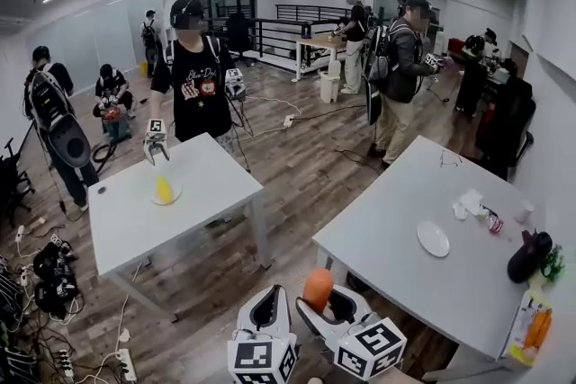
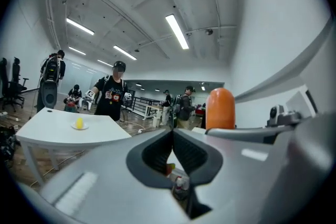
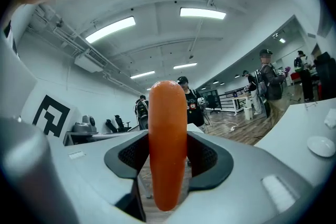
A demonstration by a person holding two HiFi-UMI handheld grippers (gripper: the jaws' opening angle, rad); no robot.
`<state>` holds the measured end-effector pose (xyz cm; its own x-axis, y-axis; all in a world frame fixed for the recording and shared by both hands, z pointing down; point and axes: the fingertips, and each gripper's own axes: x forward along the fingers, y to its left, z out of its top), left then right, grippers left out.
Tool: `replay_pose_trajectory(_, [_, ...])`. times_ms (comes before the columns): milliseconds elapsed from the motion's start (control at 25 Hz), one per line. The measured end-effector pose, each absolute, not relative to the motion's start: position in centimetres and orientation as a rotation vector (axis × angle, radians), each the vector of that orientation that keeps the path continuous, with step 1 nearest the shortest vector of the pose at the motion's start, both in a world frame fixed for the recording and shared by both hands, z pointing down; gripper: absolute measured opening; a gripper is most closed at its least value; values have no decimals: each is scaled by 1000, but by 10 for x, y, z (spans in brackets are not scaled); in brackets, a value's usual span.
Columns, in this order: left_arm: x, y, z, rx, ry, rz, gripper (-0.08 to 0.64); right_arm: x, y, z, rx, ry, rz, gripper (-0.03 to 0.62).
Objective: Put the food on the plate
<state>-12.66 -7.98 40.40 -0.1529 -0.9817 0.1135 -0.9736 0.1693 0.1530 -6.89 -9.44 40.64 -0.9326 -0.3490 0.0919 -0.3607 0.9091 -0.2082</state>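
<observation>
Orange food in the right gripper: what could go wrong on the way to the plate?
1. The orange food stands upright in the right gripper's jaws with both ends sticking out; it might tip or slip out.
2. It looks rounded and the plate looks flat, so it may roll off onto the table.
3. Crumpled paper lies near the plate and could get knocked.

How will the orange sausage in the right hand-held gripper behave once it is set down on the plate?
The sausage stands straight up out of the grip with no support, so it is probably stiff. Its round, smooth shape suggests it may roll on the plate.
</observation>
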Motion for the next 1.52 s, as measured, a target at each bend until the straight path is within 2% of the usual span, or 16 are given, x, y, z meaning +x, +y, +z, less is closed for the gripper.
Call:
replay_pose_trajectory(320, [-57, -132, 406, 2111, -2083, 41, 8, 10, -144, 407, 860, -2990, 417, 218])
replay_pose_trajectory(800, [39, -257, 430, 2337, -1738, 27, 8, 117, -247, 438, 1312, -2785, 438, 218])
replay_pose_trajectory(1520, [121, -454, 450, 2418, -1558, 56, 8, 224, -443, 491, 1441, -2469, 507, 218])
